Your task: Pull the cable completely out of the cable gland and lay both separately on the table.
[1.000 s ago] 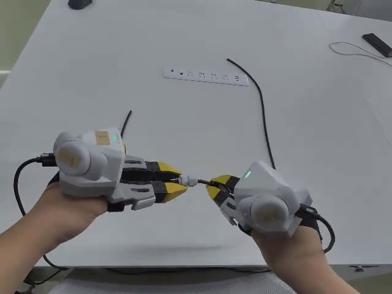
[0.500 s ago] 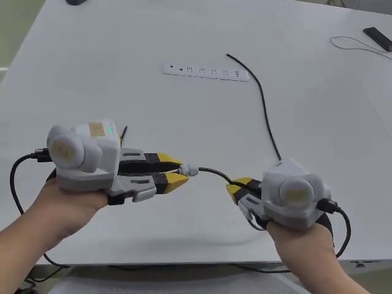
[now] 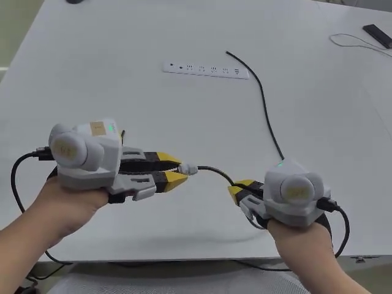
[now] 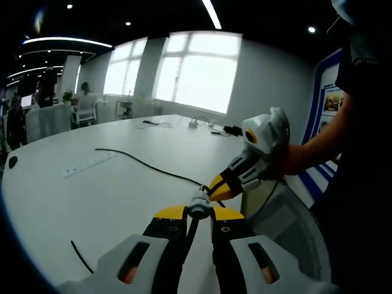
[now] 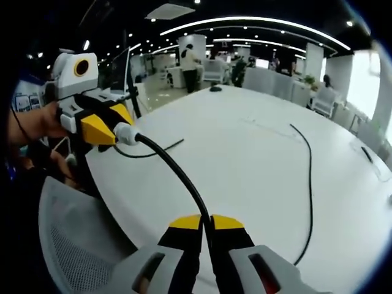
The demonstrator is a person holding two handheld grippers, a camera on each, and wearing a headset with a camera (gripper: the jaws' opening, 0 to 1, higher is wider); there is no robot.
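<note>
The cable gland (image 3: pixel 188 169) sits pinched at the yellow tips of the left gripper (image 3: pixel 182 170), whose jaws are clamped on it. The black cable (image 3: pixel 214 171) comes out of the gland's free end and curves across a short gap to the right gripper (image 3: pixel 236 186), whose jaws are pressed together on it. Both grippers are held in the air over the near edge of the white table (image 3: pixel 184 116). A power strip (image 3: pixel 206 70) lies toward the far edge, and a black lead (image 3: pixel 264 107) trails from beside it toward the right gripper.
</note>
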